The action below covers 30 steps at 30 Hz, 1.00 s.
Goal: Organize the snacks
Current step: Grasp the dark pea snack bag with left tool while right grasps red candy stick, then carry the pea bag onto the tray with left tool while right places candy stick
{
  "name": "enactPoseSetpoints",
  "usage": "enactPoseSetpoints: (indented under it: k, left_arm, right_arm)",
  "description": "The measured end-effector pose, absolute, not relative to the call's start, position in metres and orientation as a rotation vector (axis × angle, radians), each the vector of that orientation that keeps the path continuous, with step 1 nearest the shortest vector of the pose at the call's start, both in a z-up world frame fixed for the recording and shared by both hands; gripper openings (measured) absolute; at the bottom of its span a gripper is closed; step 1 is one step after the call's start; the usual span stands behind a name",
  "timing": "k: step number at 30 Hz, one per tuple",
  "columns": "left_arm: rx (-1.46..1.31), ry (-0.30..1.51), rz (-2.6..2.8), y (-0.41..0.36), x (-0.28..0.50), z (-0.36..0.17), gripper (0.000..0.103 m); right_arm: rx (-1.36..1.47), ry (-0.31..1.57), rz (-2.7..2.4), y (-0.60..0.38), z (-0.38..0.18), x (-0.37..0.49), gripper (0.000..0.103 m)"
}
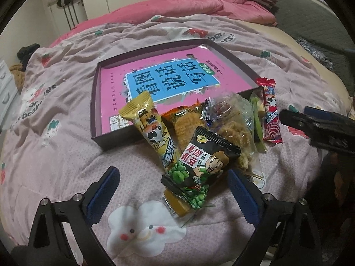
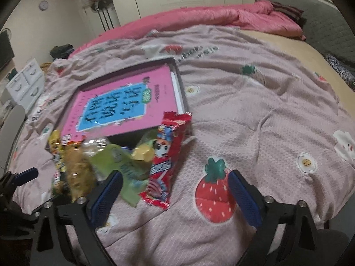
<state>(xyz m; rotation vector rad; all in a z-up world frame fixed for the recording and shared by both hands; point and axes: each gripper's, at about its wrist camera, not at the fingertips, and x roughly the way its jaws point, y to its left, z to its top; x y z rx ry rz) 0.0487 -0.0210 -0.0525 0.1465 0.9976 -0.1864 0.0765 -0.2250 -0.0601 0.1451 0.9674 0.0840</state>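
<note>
Both tools are spread and empty: the left tool frames the green-pea packet, the right tool the red packet. Sorting seems barely begun. Next, each likely must pinch its packet and carry it into the tray.

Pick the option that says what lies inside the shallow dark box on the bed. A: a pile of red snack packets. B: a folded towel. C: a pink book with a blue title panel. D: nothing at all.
C: the left wrist view shows the pink book lying flat inside the shallow box, while the snack packets, such as the black green-pea packet, are heaped at its near edge.
</note>
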Motion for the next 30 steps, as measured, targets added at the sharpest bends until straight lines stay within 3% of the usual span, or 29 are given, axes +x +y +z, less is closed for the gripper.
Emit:
enactPoseSetpoints:
  k: [4, 10, 16, 18, 22, 30]
  left_arm:
    - [0.143, 1.007, -0.216, -0.023, 0.051, -0.056, 0.092]
    - [0.127, 1.038, -0.260, -0.026, 0.055, -0.062, 0.078]
    - [0.106, 1.069, -0.273, -0.026, 0.061, -0.068, 0.070]
    - [0.092, 1.076, -0.281, -0.024, 0.063, -0.069, 0.060]
    - [0.053, 1.096, -0.282, -0.018, 0.067, -0.072, 0.054]
    - [-0.025, 1.077, -0.289, -0.004, 0.068, -0.065, 0.050]
  right_arm:
    - [0.178, 1.004, 0.093, -0.230, -0.070, 0.085, 0.072]
    - [0.182, 0.992, 0.143, -0.230, -0.072, 0.095, 0.052]
    - [0.123, 0.966, 0.189, -0.218, -0.070, 0.104, 0.039]
    - [0.111, 0.958, 0.205, -0.215, -0.070, 0.107, 0.033]
    - [0.092, 0.946, 0.230, -0.210, -0.069, 0.107, 0.022]
    - [0.098, 0.893, 0.243, -0.214, -0.058, 0.100, 0.019]
